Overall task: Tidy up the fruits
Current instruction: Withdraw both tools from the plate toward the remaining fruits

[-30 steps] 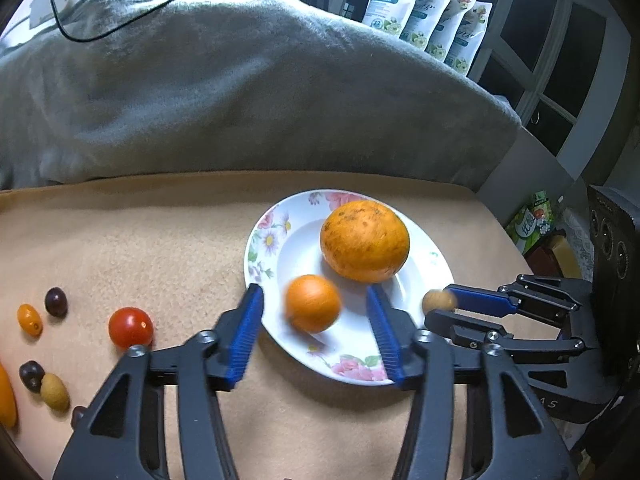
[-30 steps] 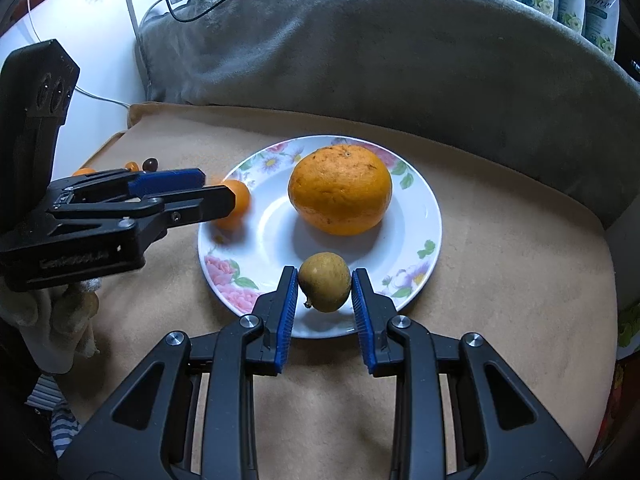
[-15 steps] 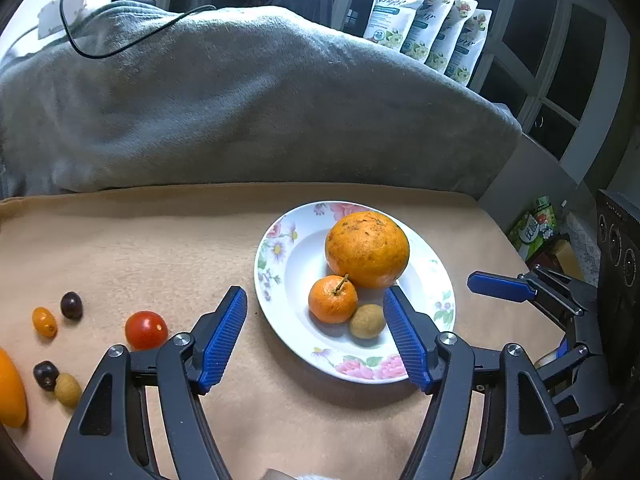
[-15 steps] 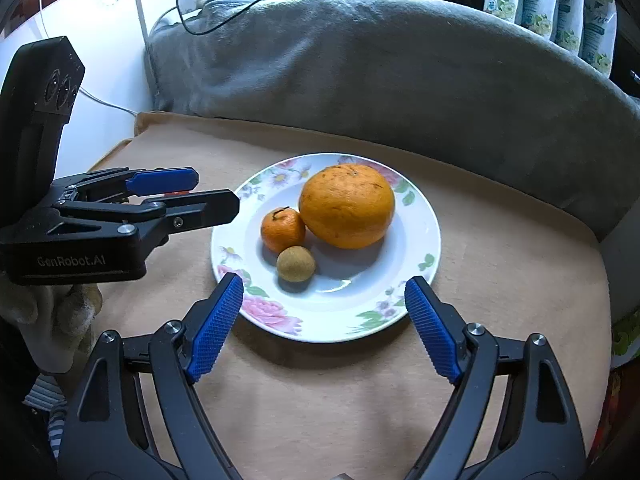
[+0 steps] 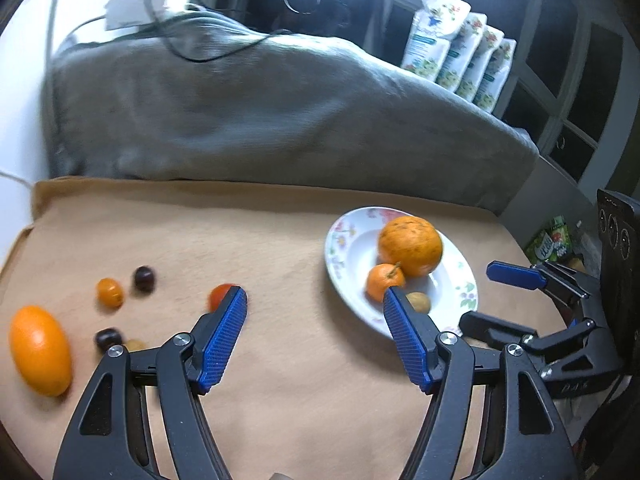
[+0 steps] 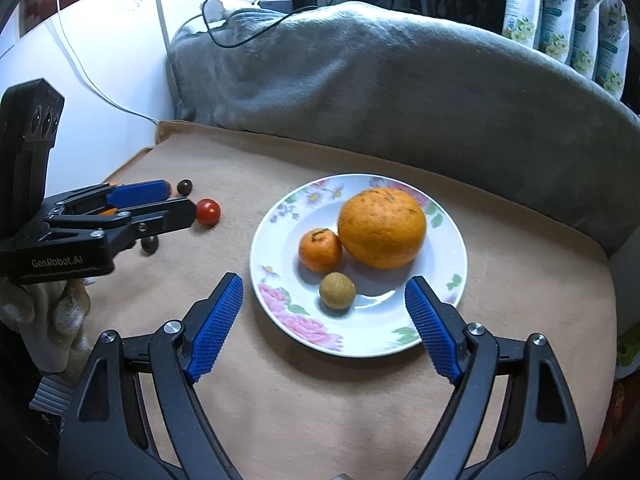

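Fruits still loose on the table are your concern: a red cherry tomato, two dark grapes, a small orange tomato, a pale little fruit half hidden behind your left tongs, and a long orange fruit at the far left edge. Judge them light, round and smooth, so they will likely roll or squirt out under a hard pinch; the tomato and grapes look thin-skinned and easily bruised. Take each across its widest part, pads square to it, and close gently. Your left tongs stand wide apart with nothing between them, and the cherry tomato lies just beyond the tip of the left-hand pad. Your right tongs are also spread wide and empty, straddling the near rim of the flowered plate, where a big orange, a mandarin and a small brown fruit already sit close together.
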The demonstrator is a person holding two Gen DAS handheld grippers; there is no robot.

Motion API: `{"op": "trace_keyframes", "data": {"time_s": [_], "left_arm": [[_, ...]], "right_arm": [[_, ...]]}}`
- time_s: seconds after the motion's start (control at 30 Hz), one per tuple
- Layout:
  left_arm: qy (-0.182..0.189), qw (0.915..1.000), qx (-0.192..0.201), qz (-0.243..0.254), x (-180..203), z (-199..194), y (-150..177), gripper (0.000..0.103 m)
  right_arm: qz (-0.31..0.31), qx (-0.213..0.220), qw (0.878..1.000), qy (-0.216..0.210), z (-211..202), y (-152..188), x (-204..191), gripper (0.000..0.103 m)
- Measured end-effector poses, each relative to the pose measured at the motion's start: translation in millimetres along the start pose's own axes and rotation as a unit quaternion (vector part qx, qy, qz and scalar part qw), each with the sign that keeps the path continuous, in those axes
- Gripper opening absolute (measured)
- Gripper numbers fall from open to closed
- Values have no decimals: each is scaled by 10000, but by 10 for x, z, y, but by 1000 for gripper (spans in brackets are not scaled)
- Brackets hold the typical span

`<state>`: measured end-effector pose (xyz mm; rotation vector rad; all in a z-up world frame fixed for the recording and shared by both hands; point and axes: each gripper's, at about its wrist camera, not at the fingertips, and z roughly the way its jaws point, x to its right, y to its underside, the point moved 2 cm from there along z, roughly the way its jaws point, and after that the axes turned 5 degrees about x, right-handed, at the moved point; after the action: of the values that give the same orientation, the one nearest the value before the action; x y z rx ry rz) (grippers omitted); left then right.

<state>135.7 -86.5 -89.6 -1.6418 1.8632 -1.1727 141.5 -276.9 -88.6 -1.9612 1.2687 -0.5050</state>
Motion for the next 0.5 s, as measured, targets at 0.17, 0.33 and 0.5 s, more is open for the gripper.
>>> {"op": "trace_keyframes", "data": {"time_s": [0.17, 0.33, 0.5], "left_arm": [[-275, 9996, 57, -76, -245, -196, 77, 71], [-531, 9982, 41, -293, -519, -371, 197, 70], [-711, 9957, -17, -595, -726, -451, 306, 62]], "right_arm": [[-34, 60, 9999, -86, 0, -30, -76, 86], [-86, 103, 9998, -142, -8, -57, -124, 86], [-203, 140, 9995, -196, 5, -104, -212, 86]]}}
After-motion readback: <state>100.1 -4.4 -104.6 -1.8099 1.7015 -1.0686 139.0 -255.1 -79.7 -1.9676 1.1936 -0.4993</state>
